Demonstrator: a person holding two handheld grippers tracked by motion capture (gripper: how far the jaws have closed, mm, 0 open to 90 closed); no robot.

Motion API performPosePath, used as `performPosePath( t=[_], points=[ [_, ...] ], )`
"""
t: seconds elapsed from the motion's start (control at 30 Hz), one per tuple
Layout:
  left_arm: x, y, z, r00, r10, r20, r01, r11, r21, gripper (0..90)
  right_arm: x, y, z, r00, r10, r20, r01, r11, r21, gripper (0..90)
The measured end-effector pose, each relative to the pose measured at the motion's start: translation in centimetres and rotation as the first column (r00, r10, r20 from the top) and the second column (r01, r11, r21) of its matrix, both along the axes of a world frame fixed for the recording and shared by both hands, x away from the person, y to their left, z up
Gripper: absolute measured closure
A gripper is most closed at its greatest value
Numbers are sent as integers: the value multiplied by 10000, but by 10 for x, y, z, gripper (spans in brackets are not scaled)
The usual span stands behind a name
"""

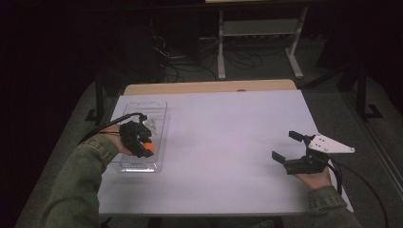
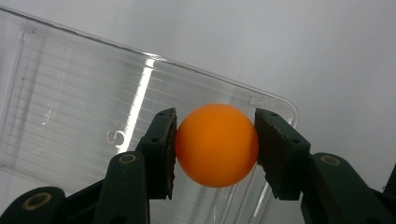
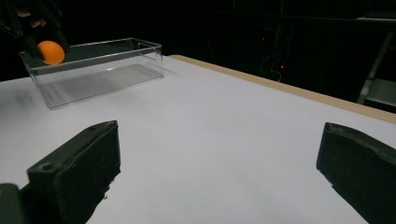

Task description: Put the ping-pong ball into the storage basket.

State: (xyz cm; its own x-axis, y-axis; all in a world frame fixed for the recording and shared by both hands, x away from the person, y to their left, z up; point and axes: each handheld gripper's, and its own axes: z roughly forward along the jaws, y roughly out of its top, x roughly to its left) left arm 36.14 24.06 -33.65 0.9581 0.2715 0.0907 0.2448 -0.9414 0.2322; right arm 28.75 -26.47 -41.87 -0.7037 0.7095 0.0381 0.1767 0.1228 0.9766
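Orange round plastic ball (image 2: 217, 144) sits pinched between the two black pads of the left tongs (image 2: 216, 149), hanging over the clear rectangular plastic tray (image 2: 70, 107). The left gripper view gives the pads pressing both sides of the ball and the tray's ribbed floor beneath it. From the high view, the tray (image 1: 159, 107) lies at the left of the white worktop (image 1: 223, 142), with a pale, unclear item in its far half. Well apart at the right, the right tongs (image 1: 285, 145) are spread wide above bare worktop, gripping nothing.
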Motion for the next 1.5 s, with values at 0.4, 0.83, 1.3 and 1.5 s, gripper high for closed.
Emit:
performPosePath(
  t=[0.4,0.83,1.3,1.5],
  points=[
    [1,1,-7,10000,56,-82,-56,10000,-42,507,0,0,0,10000,19,-40,-19,10000,-17,0],
    [4,-3,-14,9998,-16,-217,18,9999,109,507,0,0,-1,10000,46,-57,-47,10000,-58,0],
    [9,0,-25,9986,227,-485,-225,9997,52,507,1,1,-1,9999,54,-95,-55,9999,-101,0],
    [12,1,-29,9974,326,-642,-321,9995,80,507,1,1,-1,9999,65,-109,-67,9999,-144,0]
  ],
)
